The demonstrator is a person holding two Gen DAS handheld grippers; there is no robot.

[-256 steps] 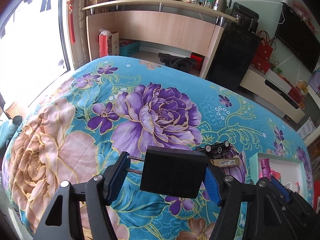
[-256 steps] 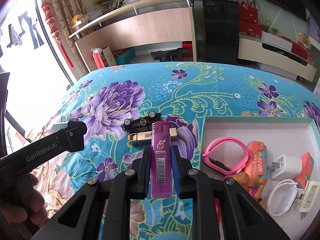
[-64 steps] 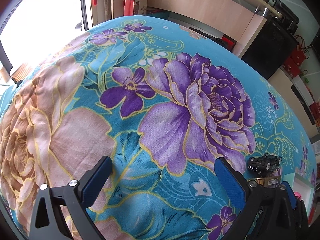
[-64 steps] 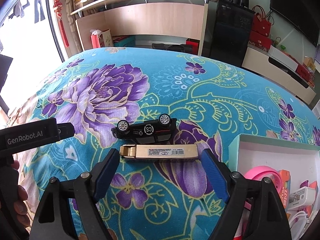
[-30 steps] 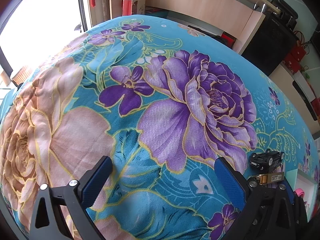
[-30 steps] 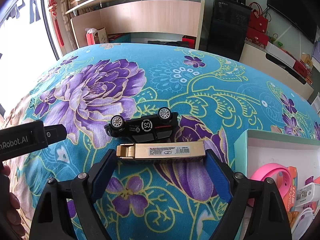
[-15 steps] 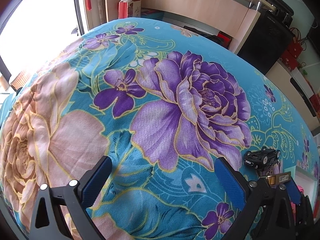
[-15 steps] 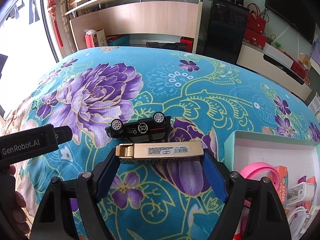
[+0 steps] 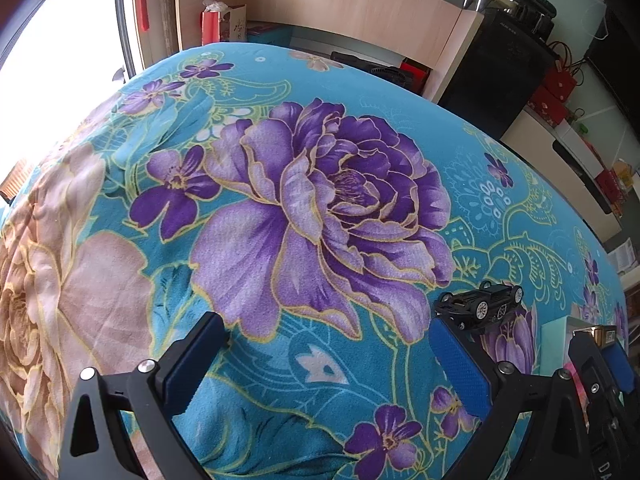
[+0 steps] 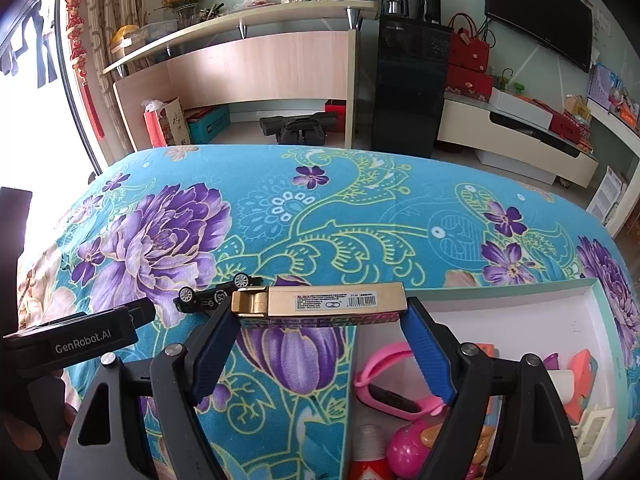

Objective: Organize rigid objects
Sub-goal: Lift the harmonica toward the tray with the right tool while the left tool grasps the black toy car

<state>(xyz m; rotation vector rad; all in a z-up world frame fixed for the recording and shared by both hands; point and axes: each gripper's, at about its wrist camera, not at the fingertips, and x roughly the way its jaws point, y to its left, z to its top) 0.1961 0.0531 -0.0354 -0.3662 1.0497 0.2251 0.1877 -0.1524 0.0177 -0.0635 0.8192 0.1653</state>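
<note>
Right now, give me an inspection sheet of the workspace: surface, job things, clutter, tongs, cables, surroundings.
Surface: bed under a teal floral blanket, no bare patch to judge.
Job's things: gold harmonica box gripped endwise and lifted; black toy car lying upside down on the blanket; white tray at right, already holding a pink wristband and other small items.
Clutter: nothing seen on the blanket besides the car.
Tongs: right tongs shut on the harmonica box; left tongs open, empty.
Cables: nothing seen on the bed.
Surroundings: wooden shelf unit, black water dispenser, wall television, bright window at left.
</note>
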